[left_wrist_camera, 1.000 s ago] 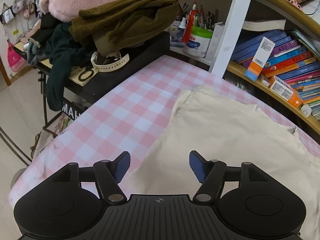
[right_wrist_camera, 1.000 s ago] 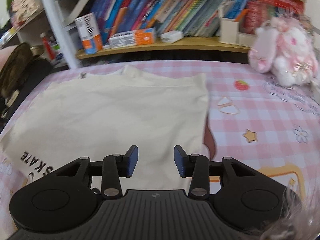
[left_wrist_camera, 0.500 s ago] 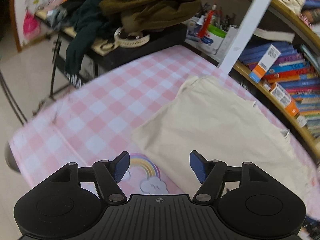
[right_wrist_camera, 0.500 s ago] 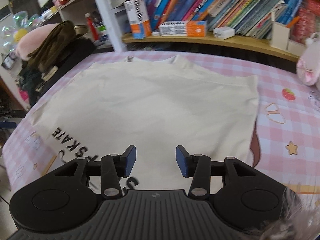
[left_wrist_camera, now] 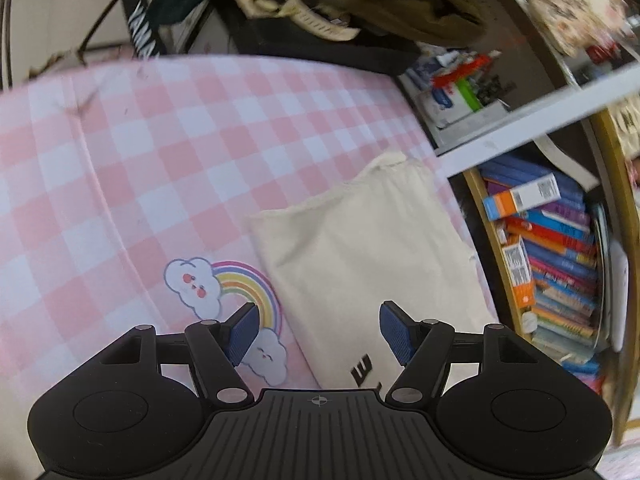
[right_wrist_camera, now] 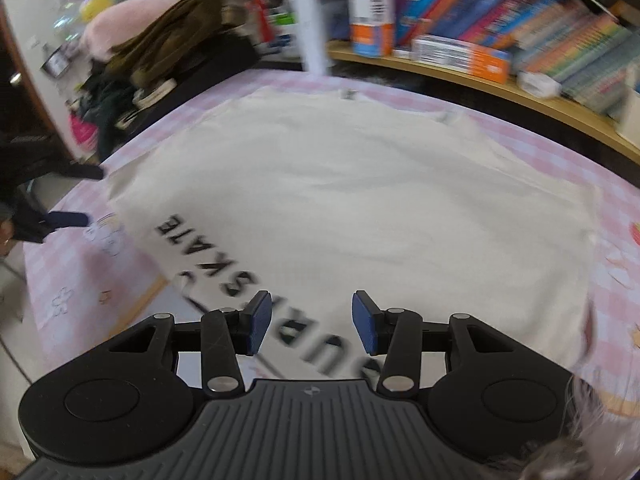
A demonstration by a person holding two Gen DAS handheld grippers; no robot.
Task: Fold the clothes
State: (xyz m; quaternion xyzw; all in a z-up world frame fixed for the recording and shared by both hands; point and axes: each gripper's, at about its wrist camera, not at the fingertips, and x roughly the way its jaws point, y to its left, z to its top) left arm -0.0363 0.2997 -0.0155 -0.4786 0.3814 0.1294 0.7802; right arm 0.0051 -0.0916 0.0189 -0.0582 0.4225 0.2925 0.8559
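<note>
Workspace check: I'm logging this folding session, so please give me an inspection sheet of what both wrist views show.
Surface: pink-and-white checked tablecloth with rainbow-and-cloud print.
Job's things: cream cotton T-shirt lying spread flat, black block lettering near its front edge; not yet folded.
Clutter: heap of olive, dark green and pink clothes on a black stand beside the table.
Grippers: left tool open, over the shirt's side edge, holding nothing; right tool open, over the lettering, holding nothing.
Cables: nothing seen.
Surroundings: wooden shelf of colourful books, orange-and-white boxes, white upright post.
</note>
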